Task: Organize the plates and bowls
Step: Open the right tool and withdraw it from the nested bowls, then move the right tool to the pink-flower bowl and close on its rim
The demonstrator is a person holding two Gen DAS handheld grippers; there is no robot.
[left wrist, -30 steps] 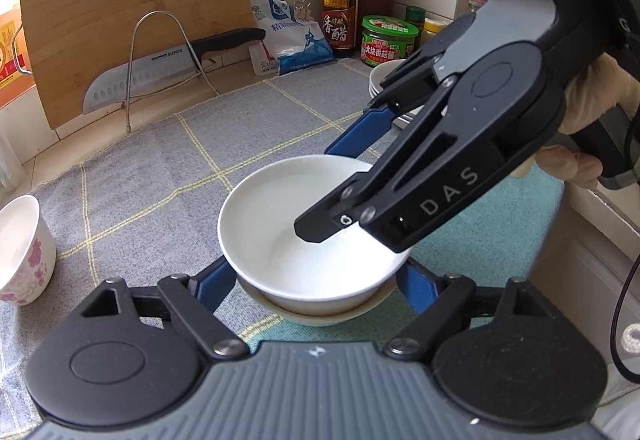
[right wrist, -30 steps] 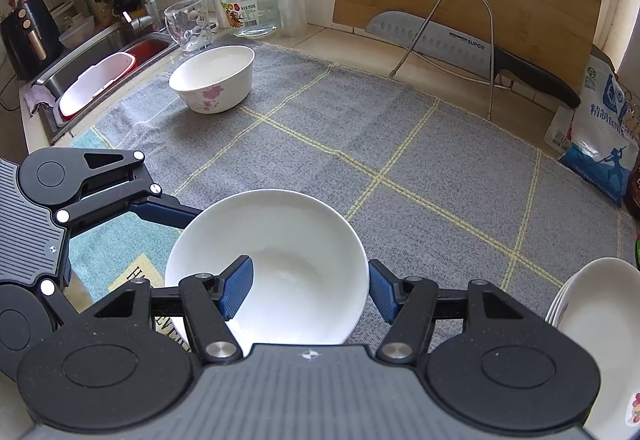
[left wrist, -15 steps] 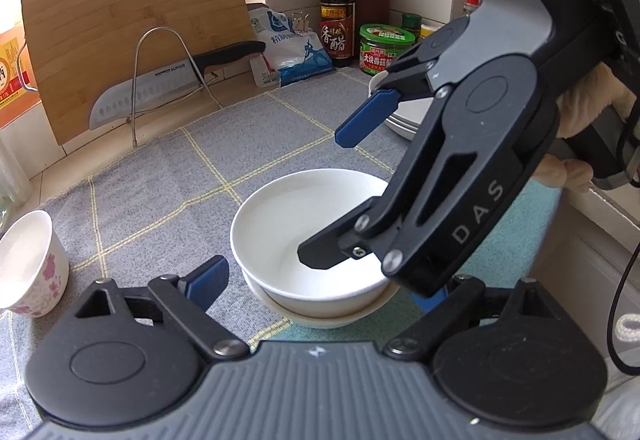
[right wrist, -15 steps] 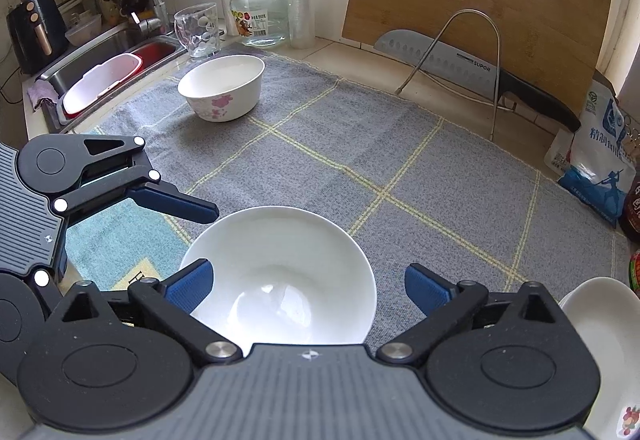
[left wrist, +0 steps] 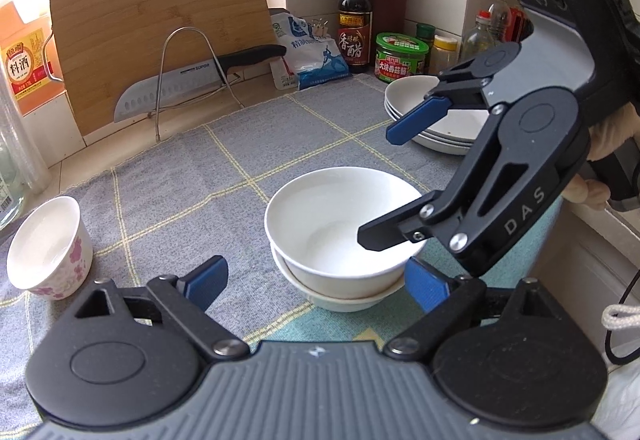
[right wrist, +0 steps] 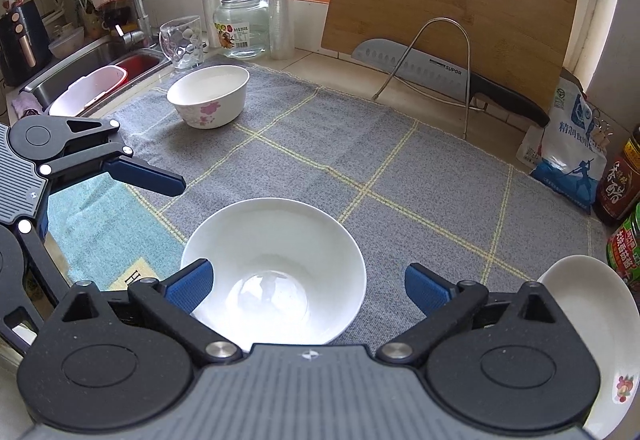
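A plain white bowl (left wrist: 340, 224) sits nested in a second white bowl (left wrist: 344, 300) on the grey checked mat; it also shows in the right wrist view (right wrist: 276, 268). My left gripper (left wrist: 316, 282) is open, its blue pads apart on either side of the stack, touching nothing. My right gripper (right wrist: 308, 282) is open just above and behind the bowl; in the left wrist view it hovers over the bowl's right rim (left wrist: 404, 180). A white bowl with pink flowers (right wrist: 208, 96) stands apart at the far left. A stack of white plates (left wrist: 436, 120) lies at the right.
A cutting board (right wrist: 448, 8) and a knife (right wrist: 440, 74) lean on a wire rack at the back. A salt bag (right wrist: 568, 152), vinegar bottle (left wrist: 354, 24) and green jar (left wrist: 400, 58) stand at the back right. The sink (right wrist: 92, 80), a glass mug (right wrist: 182, 42) and a jar (right wrist: 242, 24) are at the left.
Both grippers opened and pulled back from the nested white bowl, which stays on the bowl beneath it. The right gripper rose above the bowl's rim.
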